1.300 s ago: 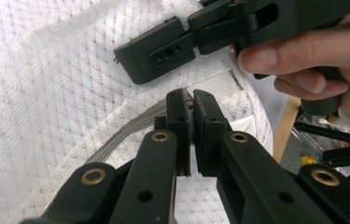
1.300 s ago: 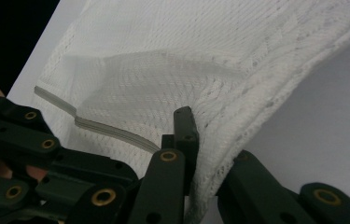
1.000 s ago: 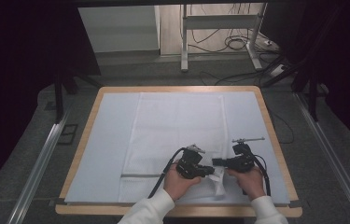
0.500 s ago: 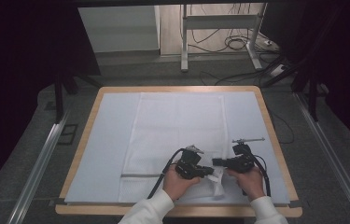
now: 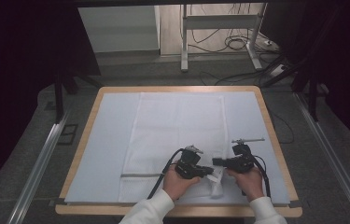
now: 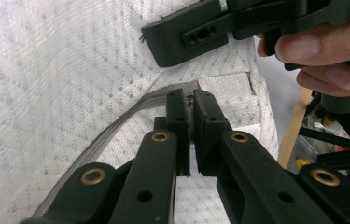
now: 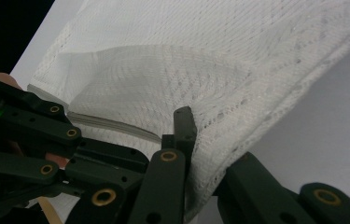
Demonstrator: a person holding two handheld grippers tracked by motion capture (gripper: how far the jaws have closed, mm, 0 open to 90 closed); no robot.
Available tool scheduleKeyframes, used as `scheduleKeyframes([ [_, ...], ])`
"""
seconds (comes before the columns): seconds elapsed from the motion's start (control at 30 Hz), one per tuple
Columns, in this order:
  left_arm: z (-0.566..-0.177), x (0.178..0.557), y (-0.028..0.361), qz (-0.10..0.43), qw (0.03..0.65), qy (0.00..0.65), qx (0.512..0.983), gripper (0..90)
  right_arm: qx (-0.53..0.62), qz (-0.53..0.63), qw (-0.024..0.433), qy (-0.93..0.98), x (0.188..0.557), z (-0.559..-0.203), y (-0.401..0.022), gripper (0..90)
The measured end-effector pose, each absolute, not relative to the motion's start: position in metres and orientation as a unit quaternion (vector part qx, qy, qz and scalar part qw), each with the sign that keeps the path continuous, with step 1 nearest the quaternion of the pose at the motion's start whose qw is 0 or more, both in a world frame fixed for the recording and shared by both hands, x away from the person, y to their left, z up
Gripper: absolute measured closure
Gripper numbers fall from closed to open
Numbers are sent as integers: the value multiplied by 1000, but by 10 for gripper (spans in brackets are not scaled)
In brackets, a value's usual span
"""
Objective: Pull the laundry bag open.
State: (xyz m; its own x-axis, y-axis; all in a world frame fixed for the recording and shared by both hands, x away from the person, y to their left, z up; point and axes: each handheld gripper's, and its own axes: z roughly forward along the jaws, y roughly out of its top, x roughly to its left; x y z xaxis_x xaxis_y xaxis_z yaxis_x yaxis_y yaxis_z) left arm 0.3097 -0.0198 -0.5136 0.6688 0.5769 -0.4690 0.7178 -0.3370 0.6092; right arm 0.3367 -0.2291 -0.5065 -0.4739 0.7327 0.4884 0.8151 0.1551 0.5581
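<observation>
On table [image 5: 93, 140], both hands low, fingers [image 6: 178, 116] pinching white cloth [image 5: 177, 126].

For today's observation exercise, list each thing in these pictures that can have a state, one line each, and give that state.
White mesh cover: spread flat on the table, near right corner lifted and bunched.
Zipper: its pull pinched at the end of the grey tape.
Left gripper: fingers shut on the zipper pull.
Right gripper: fingers shut on the cover's fabric edge.
Table: covered by a pale sheet.
</observation>
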Motion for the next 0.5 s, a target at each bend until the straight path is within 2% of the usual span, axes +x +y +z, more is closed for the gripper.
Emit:
scheduleKeyframes([
  [0.5, -518, 312, -19, -85, 409, 403, 814, 867, -514, -403, 50, -756, 337, -509, -230, 885],
])
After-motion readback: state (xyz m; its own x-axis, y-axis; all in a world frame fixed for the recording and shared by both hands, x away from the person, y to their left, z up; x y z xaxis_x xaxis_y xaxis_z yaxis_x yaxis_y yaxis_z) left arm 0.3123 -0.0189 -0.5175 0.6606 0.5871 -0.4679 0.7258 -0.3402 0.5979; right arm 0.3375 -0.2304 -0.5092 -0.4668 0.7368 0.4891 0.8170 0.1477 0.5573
